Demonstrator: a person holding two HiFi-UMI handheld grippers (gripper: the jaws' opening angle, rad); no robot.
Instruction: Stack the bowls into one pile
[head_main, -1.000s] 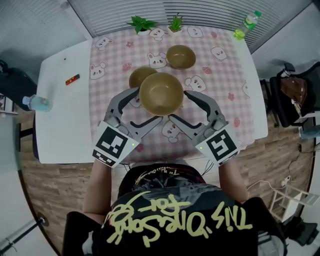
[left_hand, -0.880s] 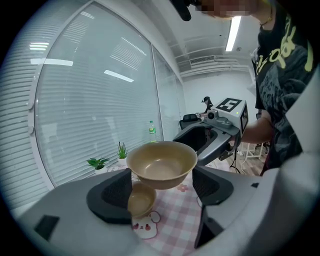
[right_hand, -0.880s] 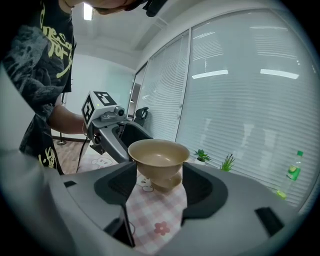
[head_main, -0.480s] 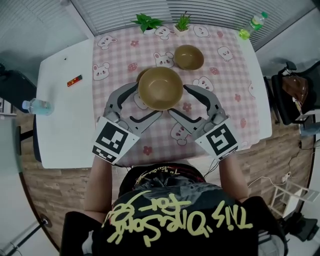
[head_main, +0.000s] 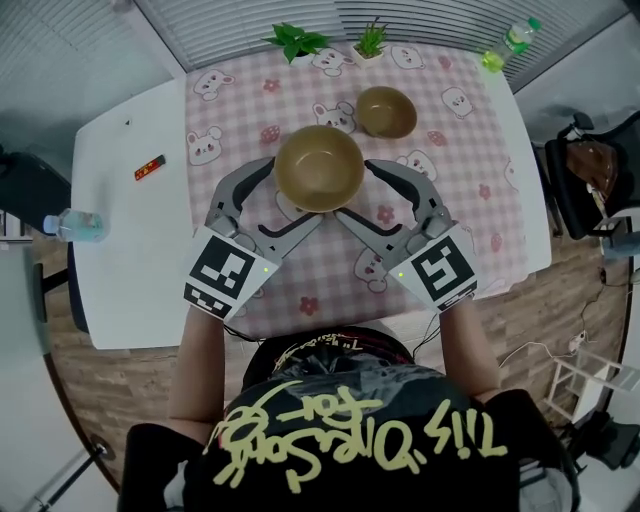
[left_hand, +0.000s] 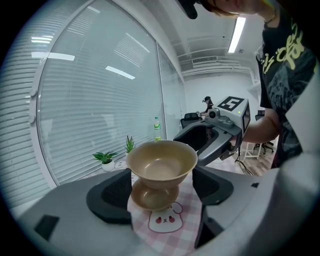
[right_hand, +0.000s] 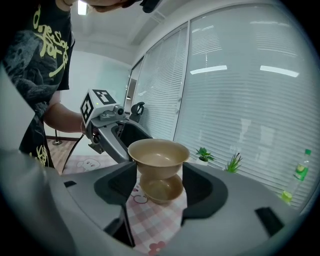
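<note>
A tan bowl (head_main: 320, 168) hangs in the air above the pink checked tablecloth (head_main: 470, 180), held from both sides. My left gripper (head_main: 295, 195) comes in from the lower left and my right gripper (head_main: 355, 192) from the lower right, each with its jaws wide and pressed on the bowl's rim. In the left gripper view the held bowl (left_hand: 161, 162) sits right above a second bowl (left_hand: 152, 196) on the cloth. The right gripper view shows the same pair, the held bowl (right_hand: 158, 156) over the lower bowl (right_hand: 161, 189). From the head view that lower bowl is hidden. A third bowl (head_main: 386, 111) stands further back on the right.
Two small potted plants (head_main: 295, 42) (head_main: 370, 40) stand at the cloth's far edge, a green bottle (head_main: 508, 45) at the far right corner. On the white table to the left lie a small red object (head_main: 150, 166) and a water bottle (head_main: 72, 225). A chair (head_main: 590, 190) stands to the right.
Both grippers have carried the bowl away from the person. The second bowl, which showed at its upper left before, is now covered by it.
</note>
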